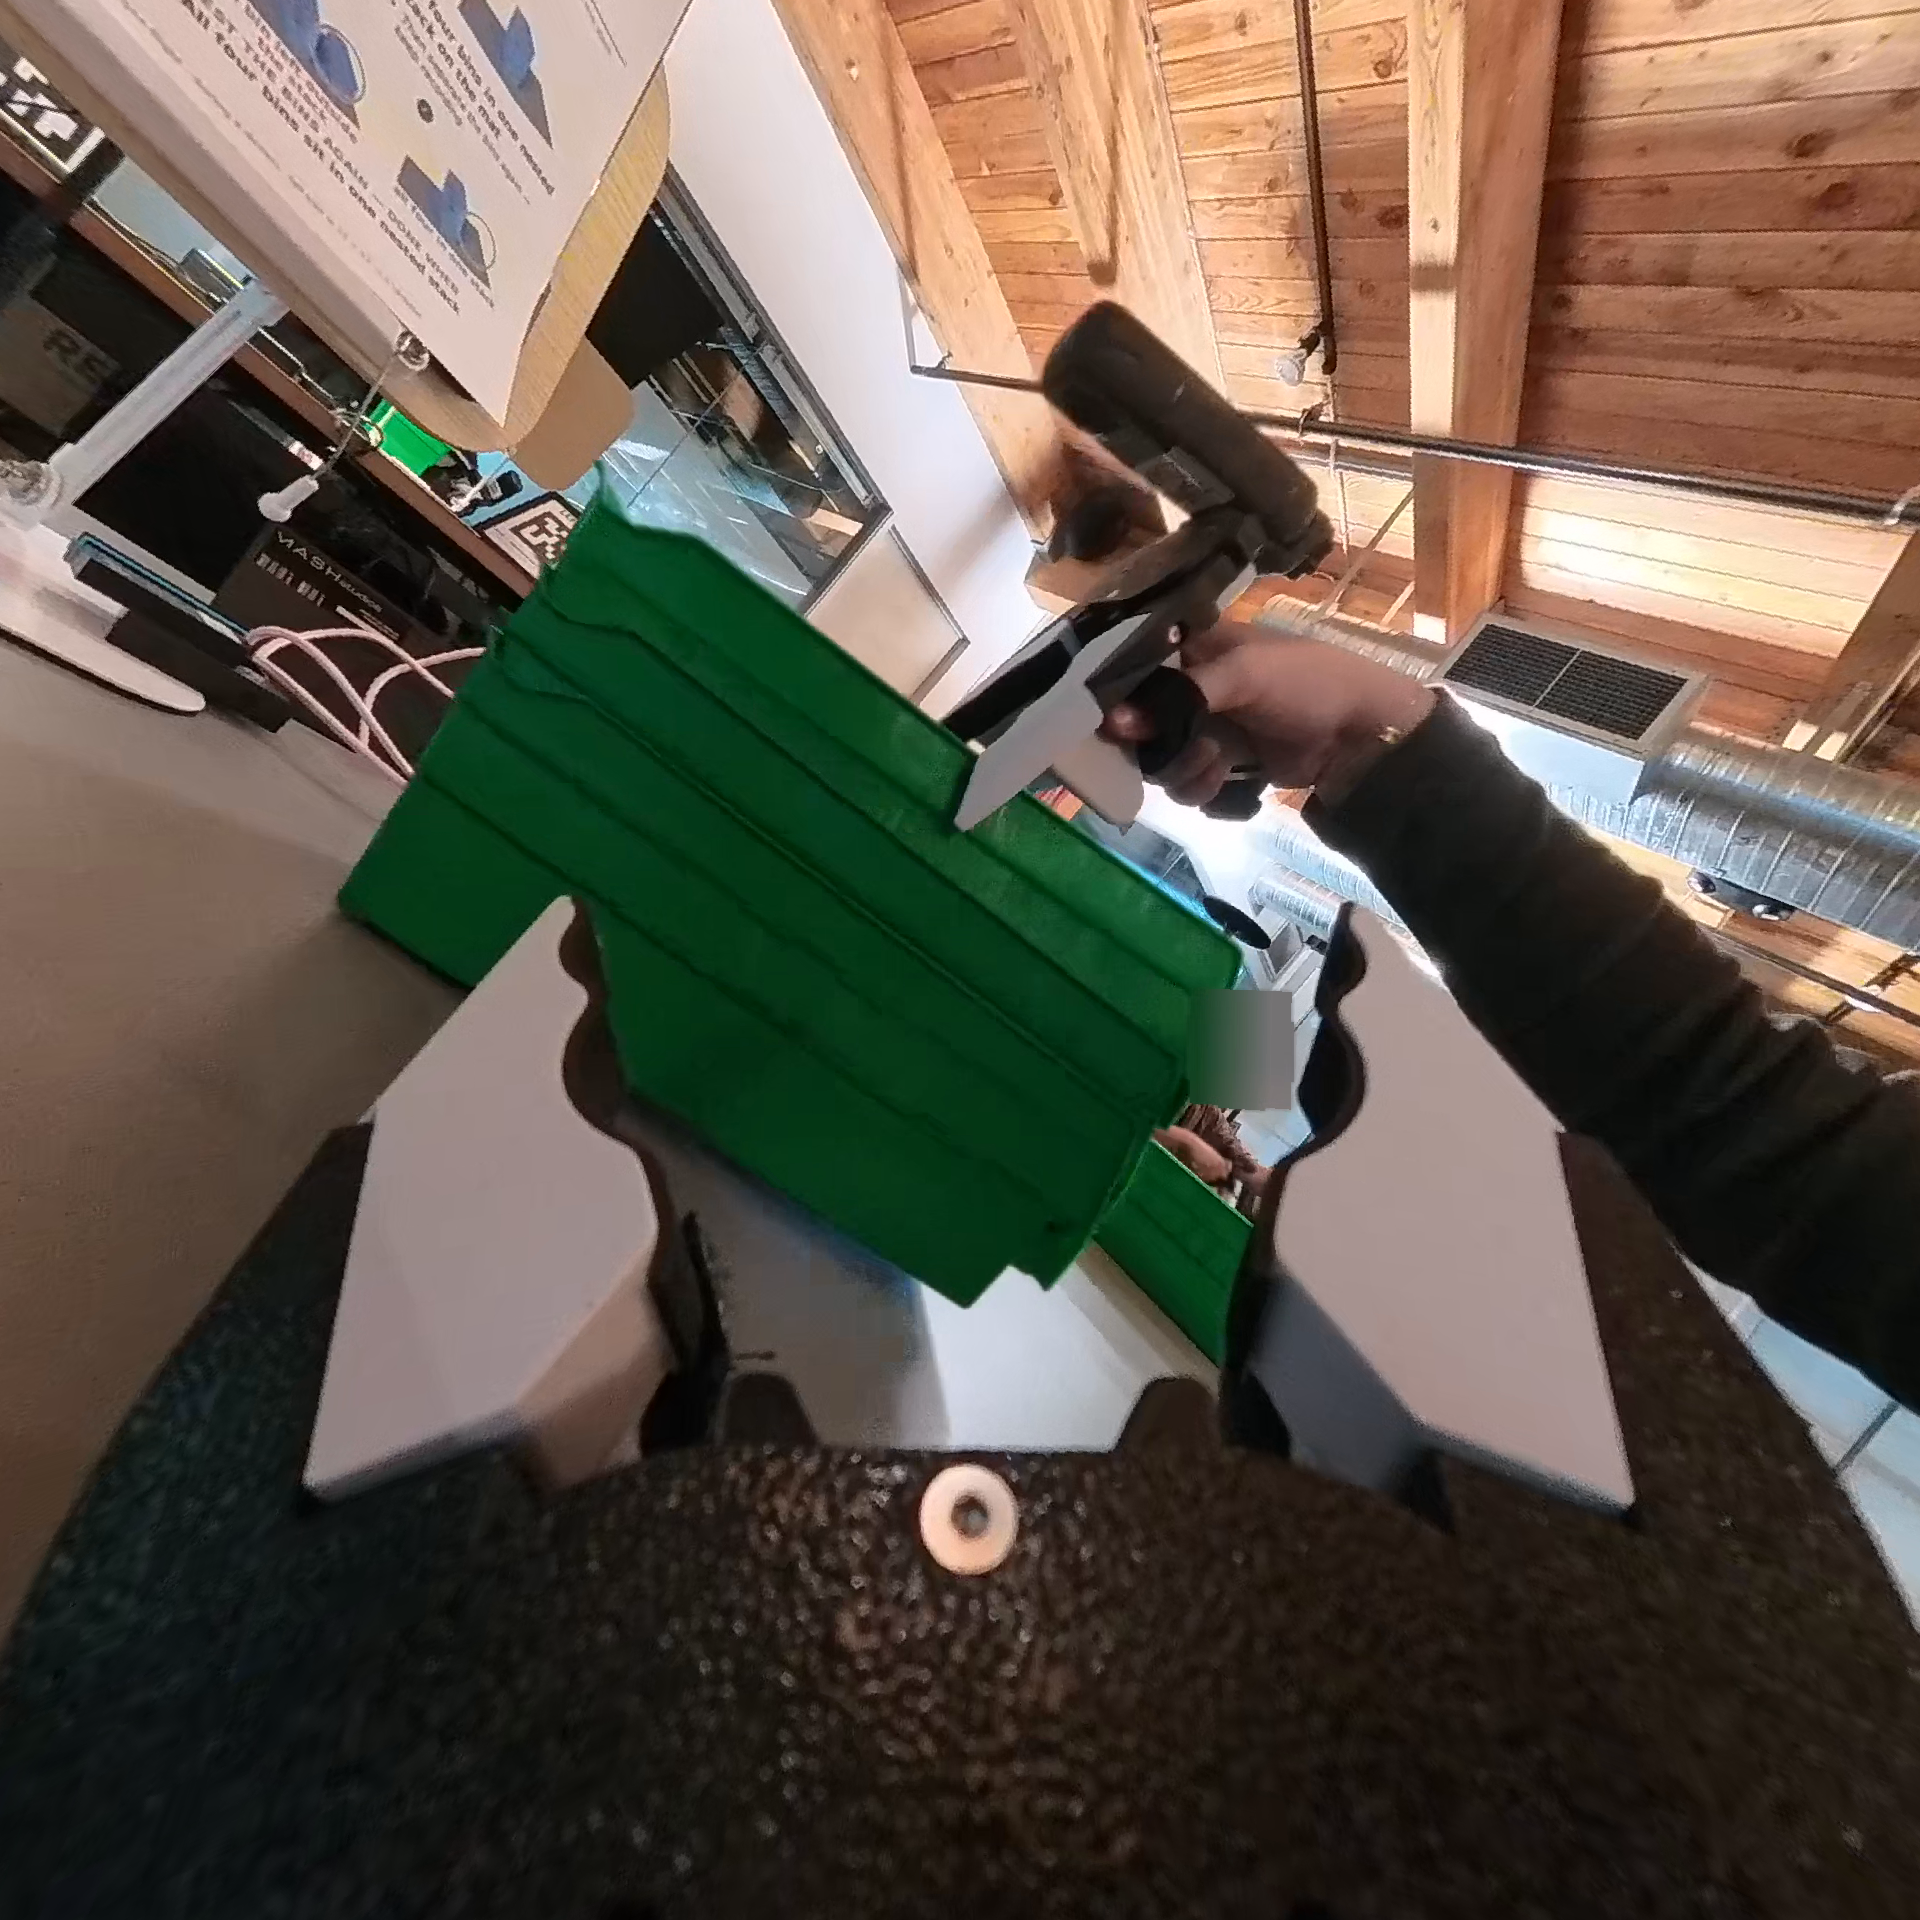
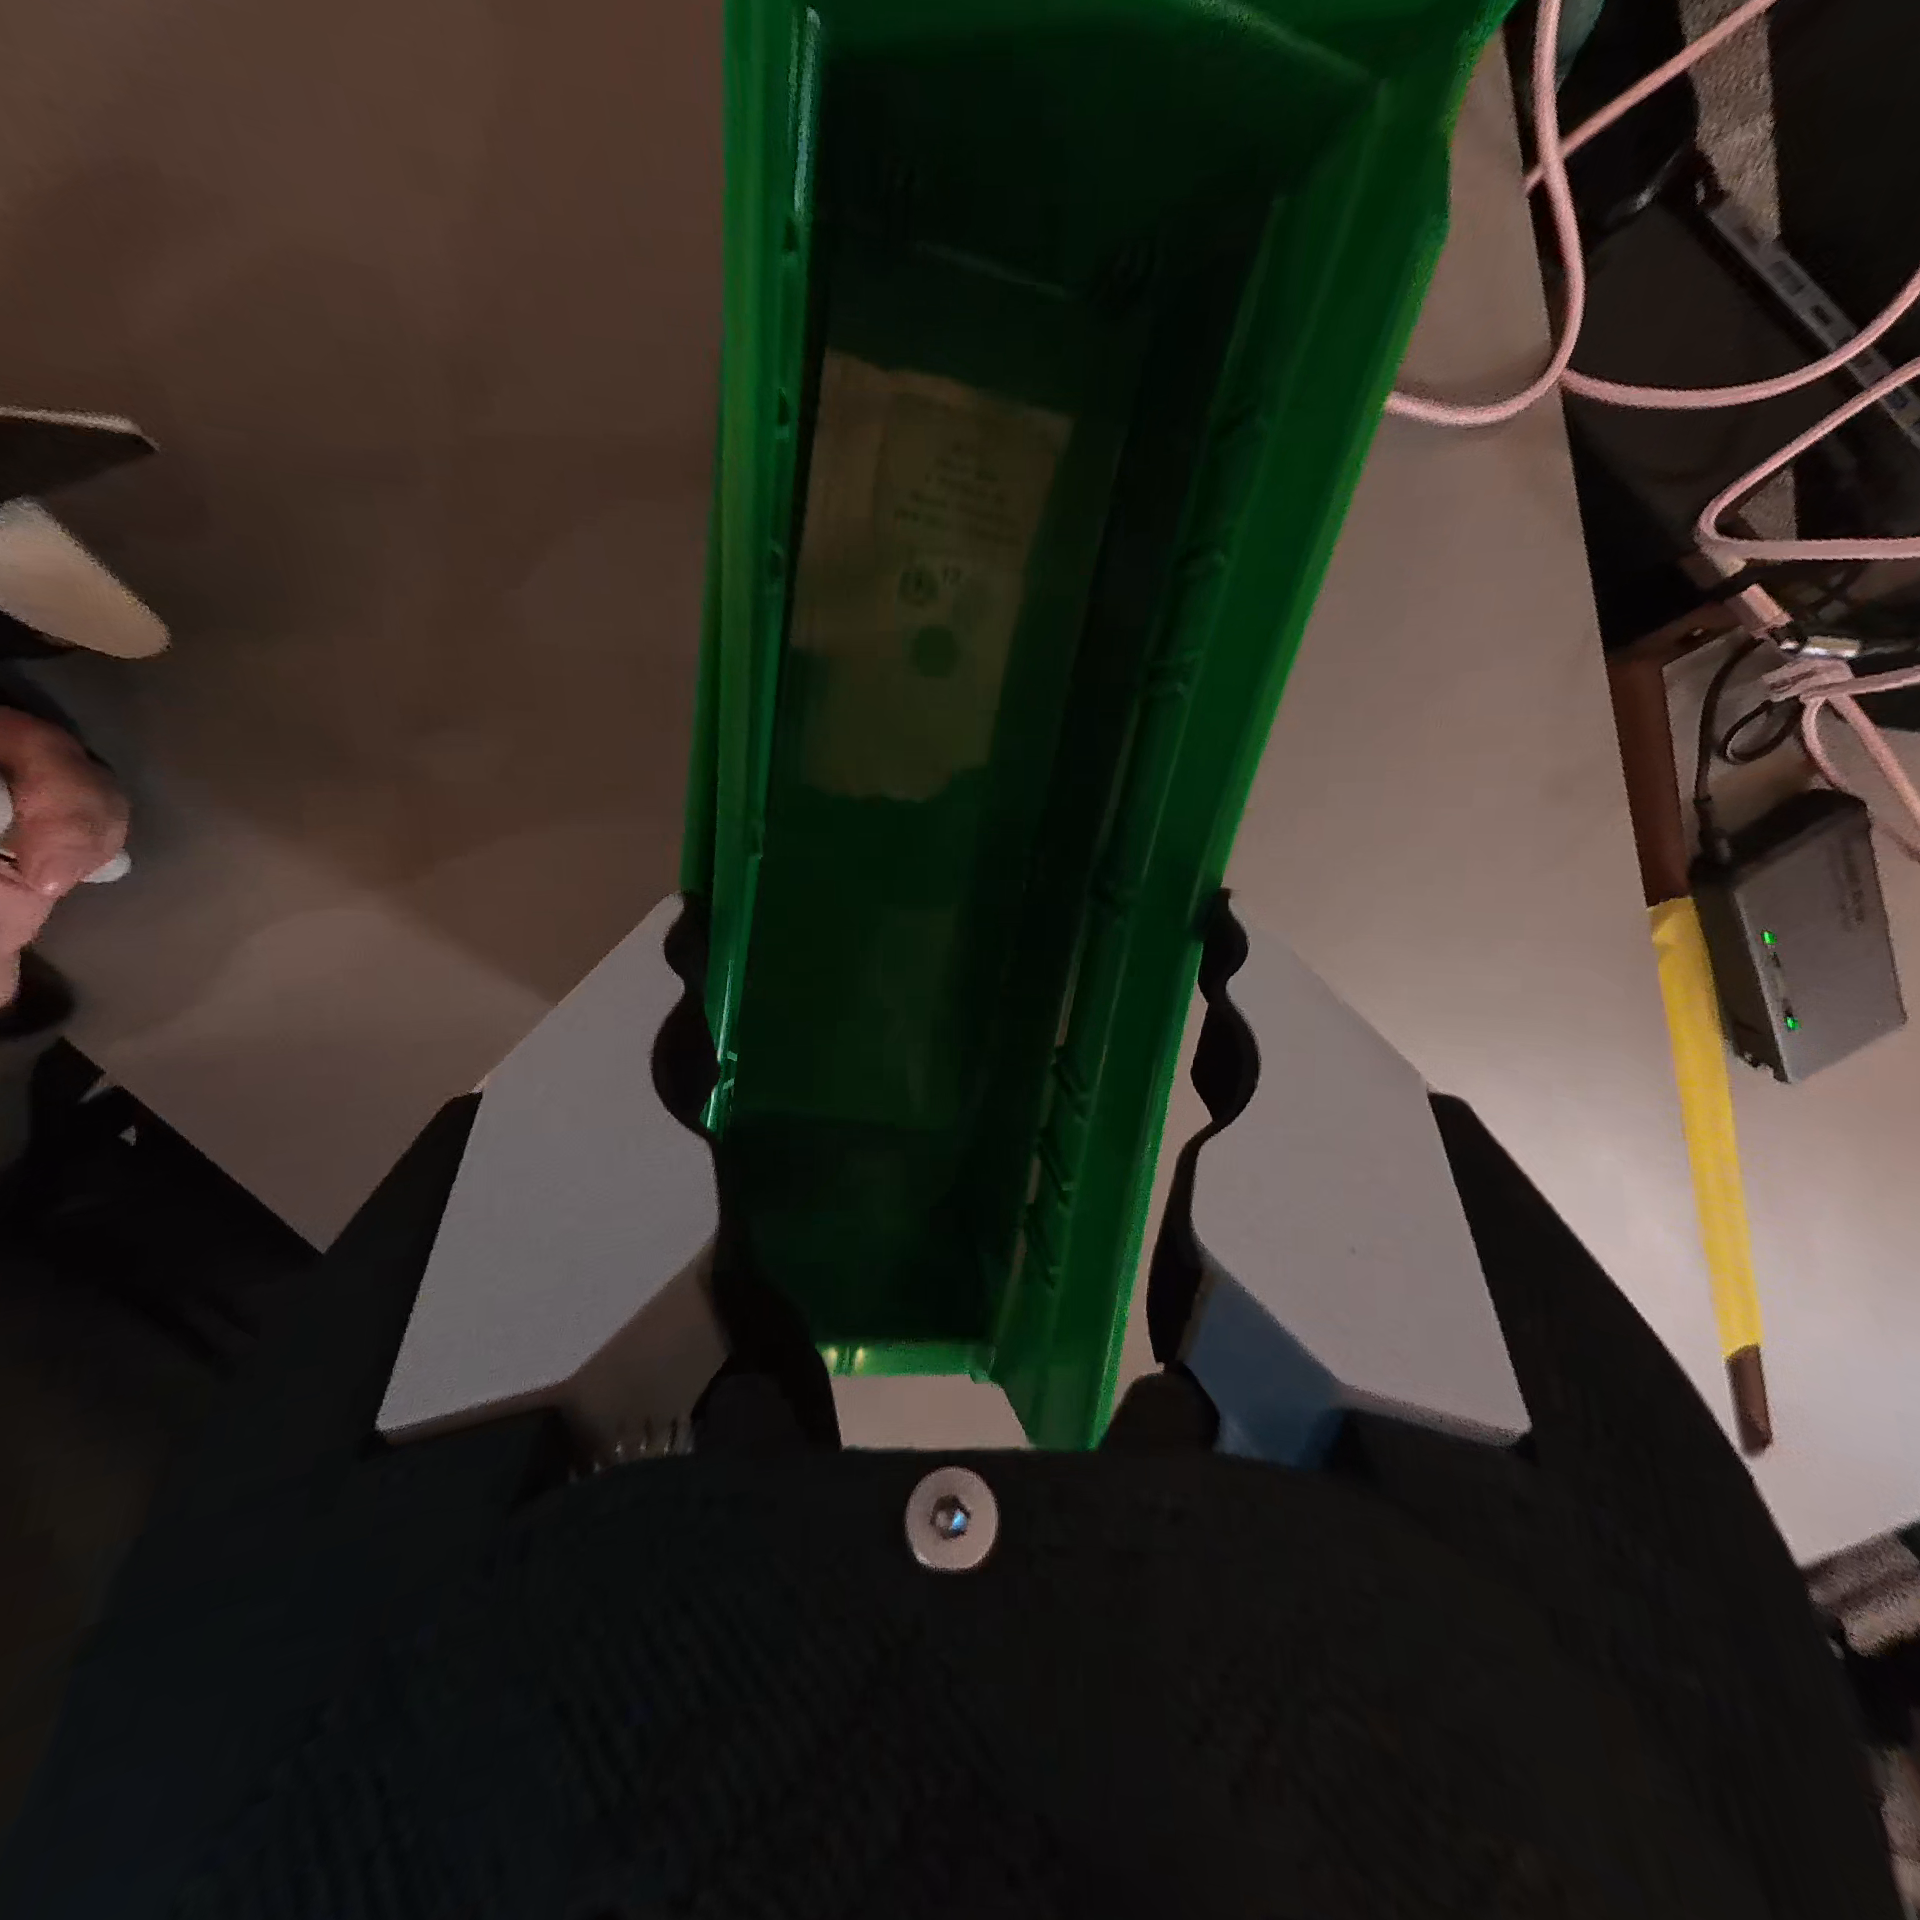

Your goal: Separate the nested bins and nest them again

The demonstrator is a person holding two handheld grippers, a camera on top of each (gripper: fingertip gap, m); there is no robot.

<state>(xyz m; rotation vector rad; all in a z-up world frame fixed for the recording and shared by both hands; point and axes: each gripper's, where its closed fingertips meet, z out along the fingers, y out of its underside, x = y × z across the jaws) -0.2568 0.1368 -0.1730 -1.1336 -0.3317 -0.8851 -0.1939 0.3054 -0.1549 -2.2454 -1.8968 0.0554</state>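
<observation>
A stack of nested green bins stands tilted on the grey table, seen from its side. My left gripper is open, with its fingers on either side of the stack's near end. The left pad is close to the stack and the right pad stands apart from it. My right gripper looks down into the inner green bin, its pads pressed on the two long walls near the end. It also shows in the left wrist view at the stack's top rim, held by a hand. A pale label lies on the bin floor.
Pink cables, a grey box with green lights and a yellow-wrapped stick lie right of the bin. A printed sheet on cardboard and a white stand base sit behind the stack. The left gripper's finger shows at the left edge.
</observation>
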